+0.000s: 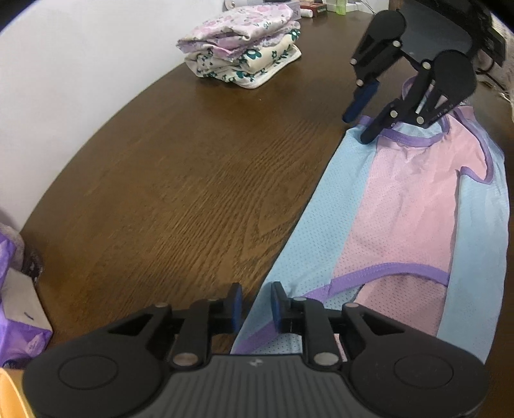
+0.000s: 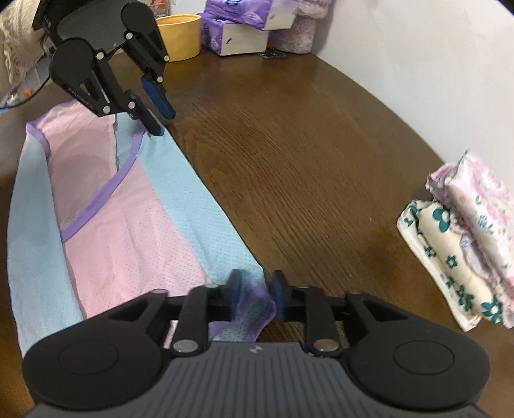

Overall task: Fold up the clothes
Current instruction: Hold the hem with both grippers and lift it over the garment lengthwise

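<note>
A pink and light-blue mesh sleeveless top with purple trim lies flat on the brown wooden table, its long left side folded inward. My left gripper stands open at the near end, and the top's folded edge runs between its blue pads without being pressed. At the far end, my right gripper hovers over the purple trim. In the right wrist view the top lies to the left. There my right gripper is open with a slack purple-trimmed corner between its pads. The left gripper is at the far end.
A stack of folded floral clothes sits near the wall, also visible as the stack at the right. A yellow cup and purple tissue packs stand at the table's far end. Bare wood lies between top and stack.
</note>
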The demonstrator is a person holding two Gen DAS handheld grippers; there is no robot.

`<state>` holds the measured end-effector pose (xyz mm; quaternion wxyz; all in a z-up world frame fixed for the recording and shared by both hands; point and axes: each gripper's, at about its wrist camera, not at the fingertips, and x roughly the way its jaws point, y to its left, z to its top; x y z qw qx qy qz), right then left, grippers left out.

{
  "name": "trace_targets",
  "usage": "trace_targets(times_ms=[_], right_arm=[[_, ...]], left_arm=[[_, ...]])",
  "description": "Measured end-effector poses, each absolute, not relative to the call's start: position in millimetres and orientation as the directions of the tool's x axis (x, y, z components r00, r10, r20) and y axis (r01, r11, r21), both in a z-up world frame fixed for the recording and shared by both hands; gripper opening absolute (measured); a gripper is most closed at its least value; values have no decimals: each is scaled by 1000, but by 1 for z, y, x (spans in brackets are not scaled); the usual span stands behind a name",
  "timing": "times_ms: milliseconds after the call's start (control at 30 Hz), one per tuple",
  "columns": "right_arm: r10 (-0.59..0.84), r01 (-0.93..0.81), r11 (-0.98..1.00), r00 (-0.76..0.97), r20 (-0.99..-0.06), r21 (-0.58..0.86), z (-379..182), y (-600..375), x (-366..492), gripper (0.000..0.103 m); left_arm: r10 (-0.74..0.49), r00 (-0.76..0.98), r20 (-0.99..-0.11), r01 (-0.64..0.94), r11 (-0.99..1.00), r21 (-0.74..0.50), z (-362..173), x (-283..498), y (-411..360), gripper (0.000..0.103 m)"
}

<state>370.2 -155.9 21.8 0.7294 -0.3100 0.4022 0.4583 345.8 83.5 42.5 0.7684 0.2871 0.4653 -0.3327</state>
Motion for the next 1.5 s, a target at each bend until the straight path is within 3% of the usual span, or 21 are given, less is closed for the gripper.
trace_targets(times_ms=[267, 367, 400, 467, 533, 700, 967, 1267, 1500], right_arm=[[380, -931, 364, 120, -917, 29, 23, -148, 395, 28], [348, -935, 354, 100, -932, 32, 24, -140, 398, 27], [337, -936, 351, 93, -937, 34, 24, -138, 398, 26], [337, -941, 337, 81, -938, 39, 25, -136, 395, 8], [343, -946, 324, 94, -935, 24, 25, -134, 388, 5], [363, -941, 323, 219, -906, -98, 27, -134, 358, 4], [359, -881, 280, 464, -810, -380, 27, -137, 309, 3], [353, -768, 221, 638, -685, -601, 24, -148, 262, 3], [363, -671, 142, 719, -593, -727, 15, -154, 218, 3]], left_arm=[[-207, 251, -946, 839, 533, 105, 46, 360, 74, 17], [-202, 211, -956, 855, 513, 80, 45, 366, 70, 9], [-206, 196, -959, 859, 508, 67, 44, 367, 69, 1], [-220, 193, -956, 864, 500, 59, 44, 363, 68, 0], [-215, 253, -943, 853, 509, 113, 43, 351, 68, 0], [-175, 421, -890, 810, 513, 283, 39, 319, 64, 0], [-82, 672, -736, 689, 431, 582, 21, 269, 51, 0], [-85, 820, -566, 550, 391, 738, 30, 219, 47, 0], [-97, 869, -486, 485, 363, 795, 24, 173, 39, 0]])
